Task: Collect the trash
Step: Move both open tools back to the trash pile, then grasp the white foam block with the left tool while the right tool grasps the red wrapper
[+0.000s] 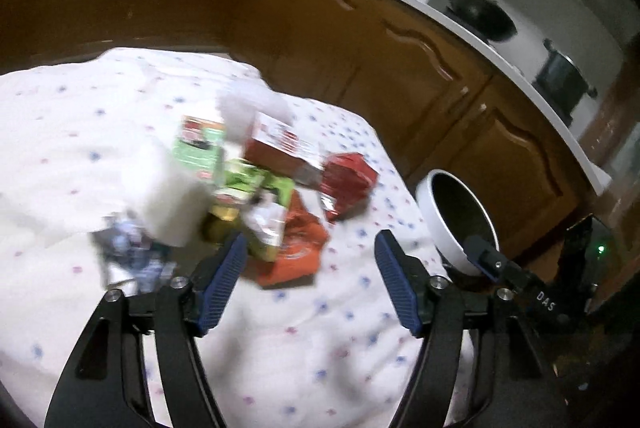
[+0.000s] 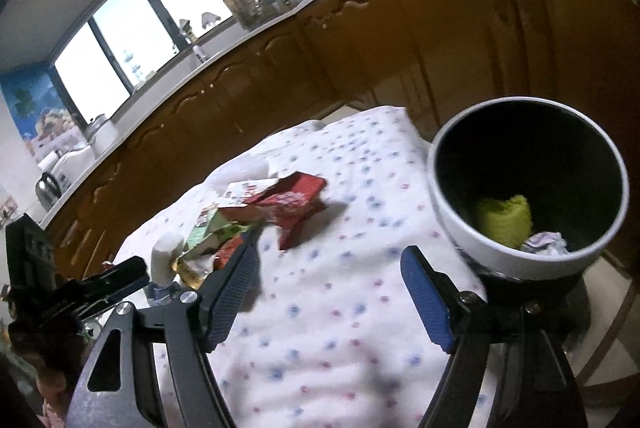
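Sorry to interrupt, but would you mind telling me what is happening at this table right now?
A person is clearing trash with two handheld grippers. Both the left gripper and the right gripper are open and empty above the white dotted tablecloth. A blurred pile of wrappers and cartons, including a crumpled red wrapper and an orange packet, lies on the cloth. The round white bin with a dark inside at the table's edge already holds a yellow-green wad and crumpled paper.
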Demonstrator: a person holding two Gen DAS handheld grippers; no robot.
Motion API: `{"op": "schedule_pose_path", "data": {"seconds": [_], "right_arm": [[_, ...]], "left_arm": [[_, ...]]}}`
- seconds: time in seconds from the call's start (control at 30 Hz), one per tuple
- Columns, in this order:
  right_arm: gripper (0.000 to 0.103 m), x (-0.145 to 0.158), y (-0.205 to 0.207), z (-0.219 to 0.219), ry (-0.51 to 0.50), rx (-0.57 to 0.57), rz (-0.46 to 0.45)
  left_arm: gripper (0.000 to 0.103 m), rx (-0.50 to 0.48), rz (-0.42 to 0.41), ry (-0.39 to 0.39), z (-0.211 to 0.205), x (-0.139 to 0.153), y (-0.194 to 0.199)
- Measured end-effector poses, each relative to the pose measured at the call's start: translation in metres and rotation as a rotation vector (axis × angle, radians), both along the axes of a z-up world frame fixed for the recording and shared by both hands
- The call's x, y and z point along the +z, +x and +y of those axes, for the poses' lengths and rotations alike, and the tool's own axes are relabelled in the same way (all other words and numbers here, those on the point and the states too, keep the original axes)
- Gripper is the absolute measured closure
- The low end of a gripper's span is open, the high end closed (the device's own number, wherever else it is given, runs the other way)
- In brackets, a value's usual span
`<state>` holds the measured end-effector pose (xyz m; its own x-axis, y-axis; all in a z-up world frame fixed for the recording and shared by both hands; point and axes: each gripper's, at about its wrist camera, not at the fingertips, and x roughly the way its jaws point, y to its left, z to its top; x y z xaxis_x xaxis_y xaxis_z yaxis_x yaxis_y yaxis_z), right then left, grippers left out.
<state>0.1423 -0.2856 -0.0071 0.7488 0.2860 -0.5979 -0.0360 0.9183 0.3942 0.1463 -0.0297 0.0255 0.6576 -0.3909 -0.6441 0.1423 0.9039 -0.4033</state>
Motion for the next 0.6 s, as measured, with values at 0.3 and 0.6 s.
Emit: {"op": "schedule_pose_path", "data": {"seconds": [0.3,0.6], "right_arm": [[0.026,-0.003,0.028,0.035,-0.001,0.048,0.0],[0.026,-0.022,0.069,0.038,0.134,0.032,0.058]], "left_arm": [[0.021,0.147,0.025,-0.013,0.056,-0.005,0.009],[0.02,0.175,0.185,-0.17,0.082,-0.029,0.052]]}}
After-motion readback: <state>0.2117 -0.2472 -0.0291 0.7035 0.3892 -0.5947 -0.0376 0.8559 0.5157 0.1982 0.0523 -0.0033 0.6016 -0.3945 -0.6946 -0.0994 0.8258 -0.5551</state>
